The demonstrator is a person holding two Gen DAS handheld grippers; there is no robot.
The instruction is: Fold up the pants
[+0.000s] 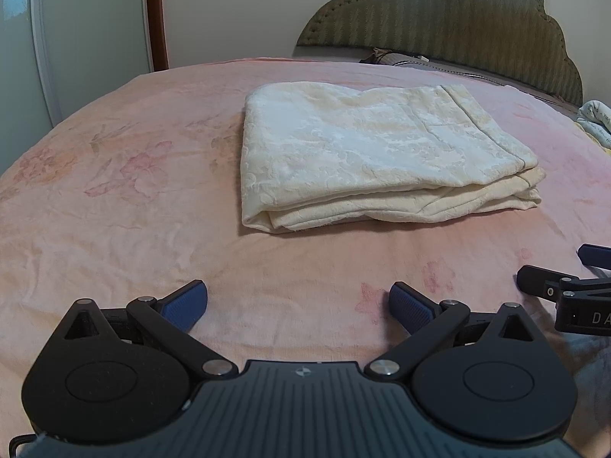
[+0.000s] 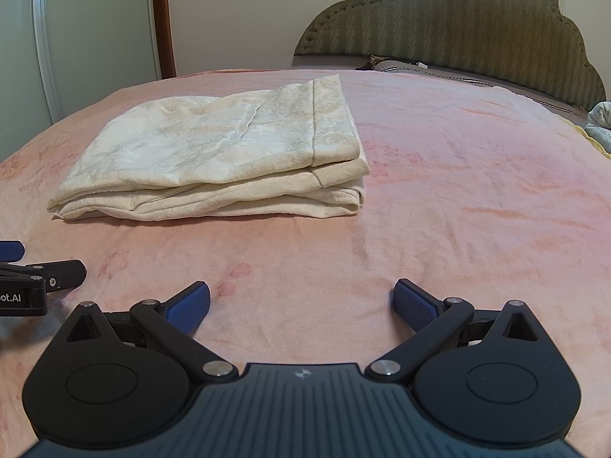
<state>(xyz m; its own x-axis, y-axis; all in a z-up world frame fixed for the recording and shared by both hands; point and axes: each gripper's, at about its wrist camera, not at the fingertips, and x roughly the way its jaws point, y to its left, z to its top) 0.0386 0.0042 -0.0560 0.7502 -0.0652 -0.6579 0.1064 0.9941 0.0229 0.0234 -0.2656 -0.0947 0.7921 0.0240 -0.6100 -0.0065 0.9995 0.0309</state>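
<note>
Cream patterned pants lie folded in a flat rectangular stack on the pink bedspread, ahead of both grippers. In the right wrist view the stack sits ahead and to the left. My left gripper is open and empty, hovering low over the bedspread short of the stack. My right gripper is open and empty too, beside the left one. Each gripper shows at the edge of the other's view, the right one at the right and the left one at the left.
A green padded headboard stands at the far end with a pillow below it. Other cloth lies at the right edge. A white wardrobe and brown door frame stand at the left.
</note>
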